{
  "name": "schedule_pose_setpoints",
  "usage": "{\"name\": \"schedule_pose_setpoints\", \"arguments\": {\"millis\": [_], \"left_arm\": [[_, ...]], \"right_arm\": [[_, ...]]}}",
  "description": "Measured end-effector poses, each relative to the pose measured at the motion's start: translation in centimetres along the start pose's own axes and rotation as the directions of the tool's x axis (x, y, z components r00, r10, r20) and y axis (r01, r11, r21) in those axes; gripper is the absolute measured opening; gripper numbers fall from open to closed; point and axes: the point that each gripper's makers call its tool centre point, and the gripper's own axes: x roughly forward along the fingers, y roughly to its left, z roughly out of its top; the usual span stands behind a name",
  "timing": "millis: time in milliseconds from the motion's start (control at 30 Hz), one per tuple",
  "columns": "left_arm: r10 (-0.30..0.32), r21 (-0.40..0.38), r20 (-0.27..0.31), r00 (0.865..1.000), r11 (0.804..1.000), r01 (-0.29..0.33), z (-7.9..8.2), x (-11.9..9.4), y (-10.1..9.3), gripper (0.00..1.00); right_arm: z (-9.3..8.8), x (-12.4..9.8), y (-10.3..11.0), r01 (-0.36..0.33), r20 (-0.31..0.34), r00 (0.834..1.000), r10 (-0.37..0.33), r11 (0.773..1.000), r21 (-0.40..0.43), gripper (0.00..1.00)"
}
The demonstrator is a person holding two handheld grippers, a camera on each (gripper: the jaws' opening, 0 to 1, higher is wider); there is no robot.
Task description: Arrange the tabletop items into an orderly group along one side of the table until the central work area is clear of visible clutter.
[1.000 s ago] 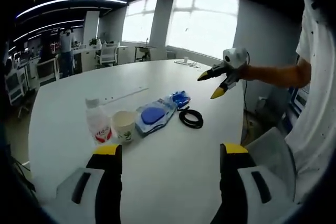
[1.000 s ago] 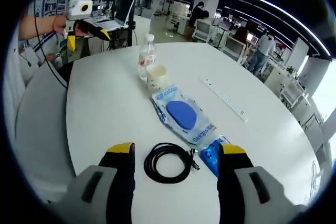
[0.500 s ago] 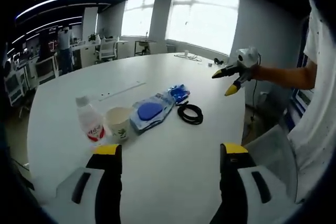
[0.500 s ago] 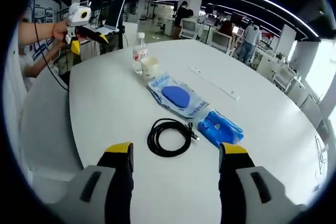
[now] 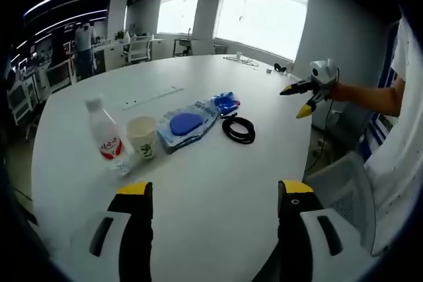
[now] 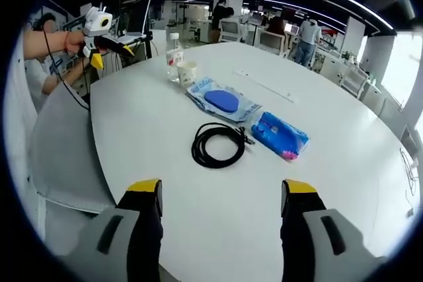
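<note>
White table (image 6: pixel 370 183) edge bare before open right hand-held gripper (image 6: pixel 219 193).

Both cams sit above the edge of the white table (image 5: pixel 218 183), looking down across it from opposite ends of the same item row. Left gripper view faces the windows, right gripper view faces the office. Both catch the black cable coil (image 5: pixel 238 129) (image 6: pixel 216 144) mid-distance.

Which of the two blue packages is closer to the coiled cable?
The small solid-blue pack, beside the cable; the clear pouch lies toward the paper cup.
</note>
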Motion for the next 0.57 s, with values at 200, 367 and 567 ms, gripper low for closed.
{"name": "schedule_pose_setpoints", "arguments": {"millis": [200,367,567], "left_arm": [[0.015,-0.019,-0.010,1.000,1.000,-0.015,-0.4,0.1,-0.4,0.78],[0.026,-0.021,-0.016,1.000,0.999,-0.026,-0.3,0.5,-0.7,0.78],[0.041,-0.031,-0.016,0.999,0.999,-0.041,0.0,0.9,-0.9,0.79]], "right_arm": [[-1.4,-0.3,0.2,-0.015,-0.009,1.000,0.015,1.000,0.025,0.75],[-1.7,-0.6,-0.3,-0.023,-0.003,1.000,0.023,0.999,0.030,0.75],[-1.9,-1.0,-1.3,-0.024,0.001,1.000,0.024,0.999,0.022,0.74]]}}
